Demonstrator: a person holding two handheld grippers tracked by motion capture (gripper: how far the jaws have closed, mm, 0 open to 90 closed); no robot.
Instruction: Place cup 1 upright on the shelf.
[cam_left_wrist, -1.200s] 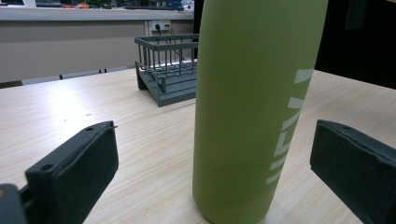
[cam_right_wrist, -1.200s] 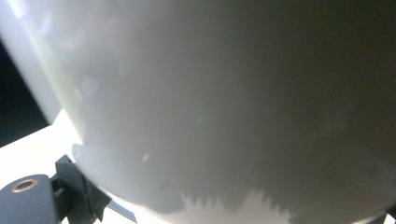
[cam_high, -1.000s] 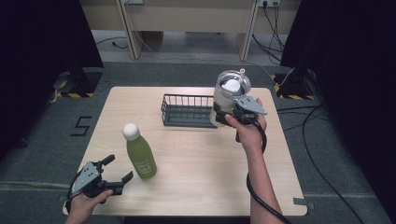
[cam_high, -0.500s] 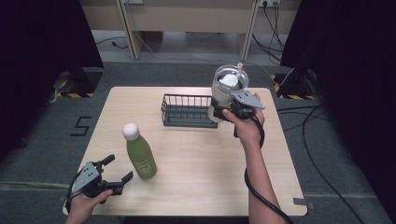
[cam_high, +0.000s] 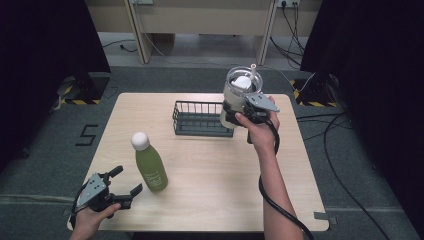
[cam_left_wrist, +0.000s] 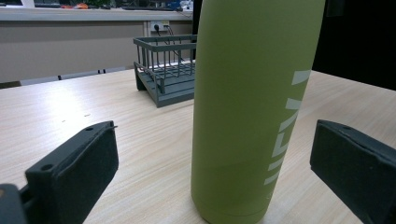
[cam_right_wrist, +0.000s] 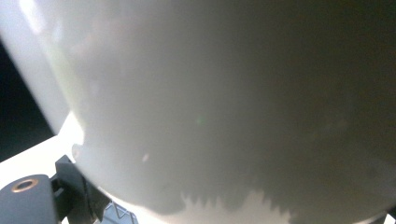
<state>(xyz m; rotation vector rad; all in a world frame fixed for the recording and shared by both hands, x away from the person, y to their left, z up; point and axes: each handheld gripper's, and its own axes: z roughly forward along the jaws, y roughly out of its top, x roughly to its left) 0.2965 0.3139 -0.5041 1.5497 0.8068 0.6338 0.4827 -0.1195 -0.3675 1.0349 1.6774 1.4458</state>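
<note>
A clear lidded cup (cam_high: 239, 89) with a white straw and something white inside is held off the table, over the right end of the dark wire basket (cam_high: 200, 119). My right gripper (cam_high: 233, 115) is shut on the cup's lower side, and in the right gripper view the cup's pale wall (cam_right_wrist: 224, 102) is pressed up close. A green bottle (cam_high: 149, 165) with a white cap stands upright at the front left. My left gripper (cam_high: 127, 180) rests on the table just left of it, open. In the left gripper view the bottle (cam_left_wrist: 252, 107) stands between the spread jaws, untouched.
The wire basket (cam_left_wrist: 163, 70) sits at the back middle of the light wooden table (cam_high: 210, 170). A black cable hangs from the right gripper along the forearm. Dark curtains and floor cables surround the table.
The right hand has lifted the cup a little and shifted it slightly left, toward the basket. The left gripper and the bottle have not moved.
</note>
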